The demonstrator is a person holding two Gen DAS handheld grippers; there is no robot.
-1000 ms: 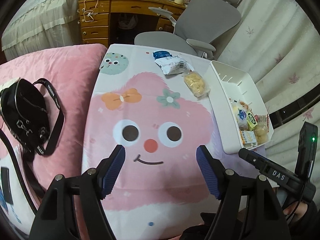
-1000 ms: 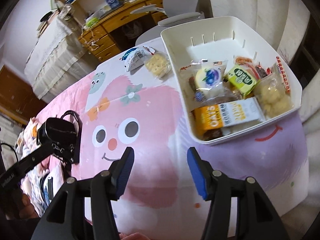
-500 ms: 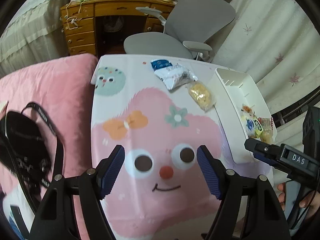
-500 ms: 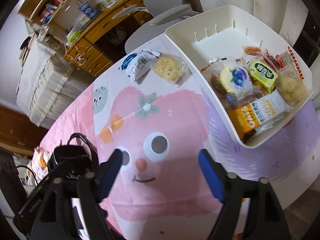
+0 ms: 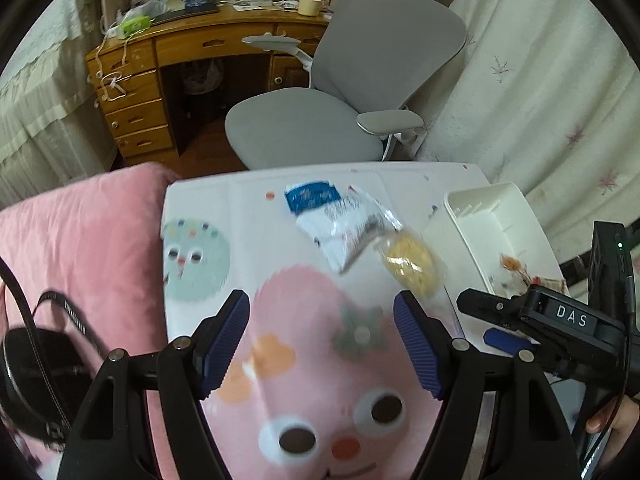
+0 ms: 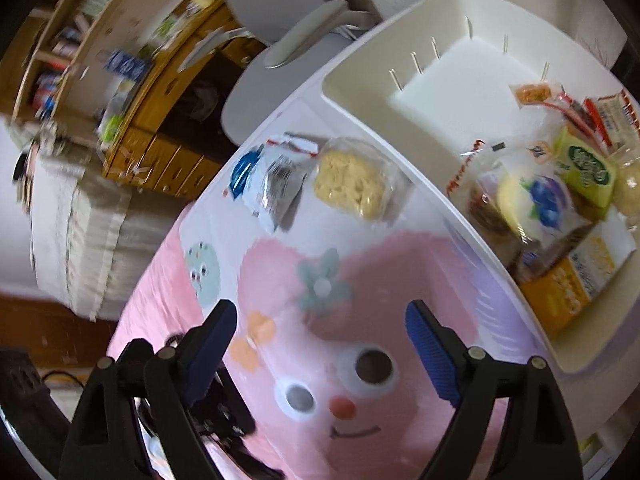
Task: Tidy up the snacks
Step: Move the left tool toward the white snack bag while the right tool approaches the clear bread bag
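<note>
The white bin [image 6: 360, 92] holds several wrapped snacks [image 6: 548, 200] at one end. The left claw [image 5: 322, 340] gapes wide and empty; the right claw [image 6: 320, 356] is opening, empty.

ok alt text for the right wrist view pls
The right gripper, empty, its jaws opening, hovers over a pink cartoon-face cloth. Beyond it lie a blue-white packet and a yellow snack, beside a white bin half filled with snacks.
</note>
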